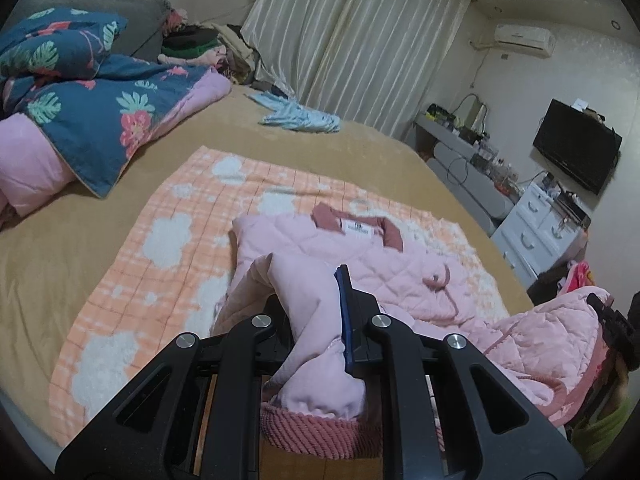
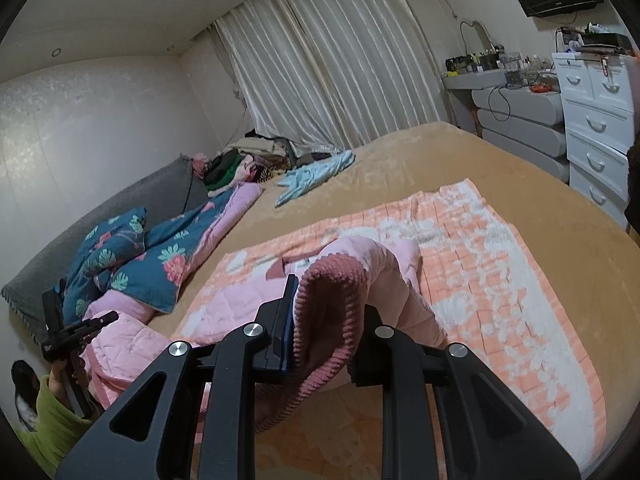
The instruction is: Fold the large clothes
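Left gripper [image 1: 316, 312] and right gripper [image 2: 326, 316]: jaws clamped on cloth.

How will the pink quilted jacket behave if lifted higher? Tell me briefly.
Likely floppy: the pink quilted jacket droops from the left tool. Probably light: its ribbed cuff folds softly in the right tool. Unlikely to slip.

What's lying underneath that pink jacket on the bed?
The pink quilted jacket rests on an orange checked blanket with white flowers, spread over the tan bed cover. Whatever blanket lies directly beneath the jacket is covered. Both grippers hold its ribbed ends raised.
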Motion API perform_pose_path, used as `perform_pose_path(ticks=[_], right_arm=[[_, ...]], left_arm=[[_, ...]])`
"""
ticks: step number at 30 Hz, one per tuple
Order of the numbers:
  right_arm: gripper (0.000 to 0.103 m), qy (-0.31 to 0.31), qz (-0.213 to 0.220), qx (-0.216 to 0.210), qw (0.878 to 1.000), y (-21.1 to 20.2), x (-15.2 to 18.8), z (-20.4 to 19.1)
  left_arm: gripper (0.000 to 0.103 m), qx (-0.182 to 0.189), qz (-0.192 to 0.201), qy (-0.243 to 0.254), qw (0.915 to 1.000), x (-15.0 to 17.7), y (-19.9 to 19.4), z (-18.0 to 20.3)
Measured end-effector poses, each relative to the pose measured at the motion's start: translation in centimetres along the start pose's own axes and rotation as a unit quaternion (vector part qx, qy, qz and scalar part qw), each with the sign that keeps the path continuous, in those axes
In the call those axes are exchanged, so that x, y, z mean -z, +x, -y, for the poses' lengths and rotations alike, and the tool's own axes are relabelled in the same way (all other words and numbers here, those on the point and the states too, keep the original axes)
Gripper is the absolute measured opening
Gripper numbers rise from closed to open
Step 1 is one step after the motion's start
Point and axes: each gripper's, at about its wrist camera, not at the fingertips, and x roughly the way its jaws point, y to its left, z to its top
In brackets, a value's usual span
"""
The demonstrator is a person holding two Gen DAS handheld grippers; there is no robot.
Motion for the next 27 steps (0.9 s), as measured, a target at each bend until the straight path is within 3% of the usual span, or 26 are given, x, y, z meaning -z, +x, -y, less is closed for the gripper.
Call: perform_pose_path(ticks=[12,27], right_arm=[[0.019,0.026,0.002,0.026,0.999,3.5,-0.3,1.6],[0.019,0.013,-0.007,0.067,0.998,8.2,-0.3,3.6]], left_arm=[[0.009,-0.036,0.001,0.003,0.9993,-0.3,3.2,-0.2],[0.009,-0.085,0.001,0.025,0.9960,-0.2,6.8,-0.3]])
